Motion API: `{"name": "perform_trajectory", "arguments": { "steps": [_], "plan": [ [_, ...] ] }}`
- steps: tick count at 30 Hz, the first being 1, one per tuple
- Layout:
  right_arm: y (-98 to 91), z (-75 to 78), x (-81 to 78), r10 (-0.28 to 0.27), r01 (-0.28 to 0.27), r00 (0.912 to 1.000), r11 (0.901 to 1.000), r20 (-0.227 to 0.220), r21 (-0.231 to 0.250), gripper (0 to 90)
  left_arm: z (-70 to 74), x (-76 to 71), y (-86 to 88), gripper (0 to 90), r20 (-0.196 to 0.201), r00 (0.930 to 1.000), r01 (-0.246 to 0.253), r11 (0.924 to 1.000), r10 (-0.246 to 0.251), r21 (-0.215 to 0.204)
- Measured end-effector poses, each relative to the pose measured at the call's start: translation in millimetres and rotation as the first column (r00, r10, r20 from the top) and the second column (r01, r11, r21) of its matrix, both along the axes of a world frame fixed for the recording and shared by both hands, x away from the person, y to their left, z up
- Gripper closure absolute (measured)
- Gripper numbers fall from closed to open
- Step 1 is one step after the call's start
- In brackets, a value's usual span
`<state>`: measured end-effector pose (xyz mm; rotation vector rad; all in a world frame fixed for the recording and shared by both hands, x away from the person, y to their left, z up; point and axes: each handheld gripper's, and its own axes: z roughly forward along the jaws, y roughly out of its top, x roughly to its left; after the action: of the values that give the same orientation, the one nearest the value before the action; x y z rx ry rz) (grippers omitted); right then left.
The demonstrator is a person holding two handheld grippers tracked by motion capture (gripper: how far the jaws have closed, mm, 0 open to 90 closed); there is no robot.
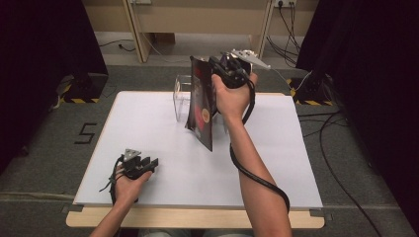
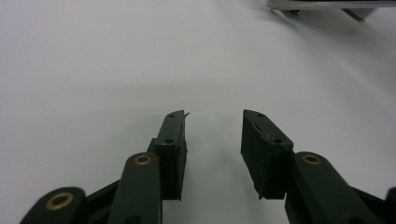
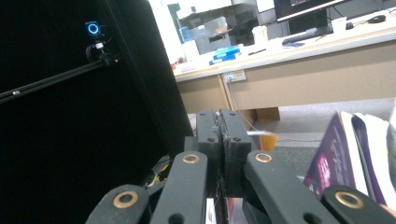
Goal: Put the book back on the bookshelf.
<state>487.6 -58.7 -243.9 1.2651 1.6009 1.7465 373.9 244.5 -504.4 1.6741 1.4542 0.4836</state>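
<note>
From the high view, the right gripper [image 1: 213, 63] holds one dark, glossy, flat foil pouch [image 1: 202, 106] by its top edge, hanging clear above the white counter [image 1: 148, 128] just in front of one clear plastic box [image 1: 182, 96]. The pouch looks light, thin and slippery, likely to swing, so the top seam seems the best hold.

In the left gripper view, the left gripper [image 2: 214, 140] rests near the counter, jaws apart and empty.

In the right gripper view, the right gripper's jaws are pressed together on a thin edge.
</note>
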Motion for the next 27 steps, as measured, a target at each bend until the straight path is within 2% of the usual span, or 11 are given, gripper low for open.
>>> {"name": "perform_trajectory", "arguments": {
  "steps": [6,10,27],
  "plan": [
    [11.5,10.6,11.8,-0.007,0.007,1.0000,0.9998,0.004,-0.018,88.5,0.0,0.0,0.9,59.6,-0.003,1.0000,0.004,1.0000,-0.004,0.002],
    [16.2,13.3,19.9,-0.007,0.006,0.9998,0.9998,-0.018,-0.019,88.5,0.0,0.1,0.5,59.7,-0.002,1.0000,0.004,1.0000,-0.004,0.001],
    [33.8,34.5,57.8,-0.052,0.052,0.9986,0.9984,0.000,0.019,88.5,-0.2,0.8,1.0,60.0,-0.008,0.9999,0.008,1.0000,-0.009,-0.002]
  ]
}}
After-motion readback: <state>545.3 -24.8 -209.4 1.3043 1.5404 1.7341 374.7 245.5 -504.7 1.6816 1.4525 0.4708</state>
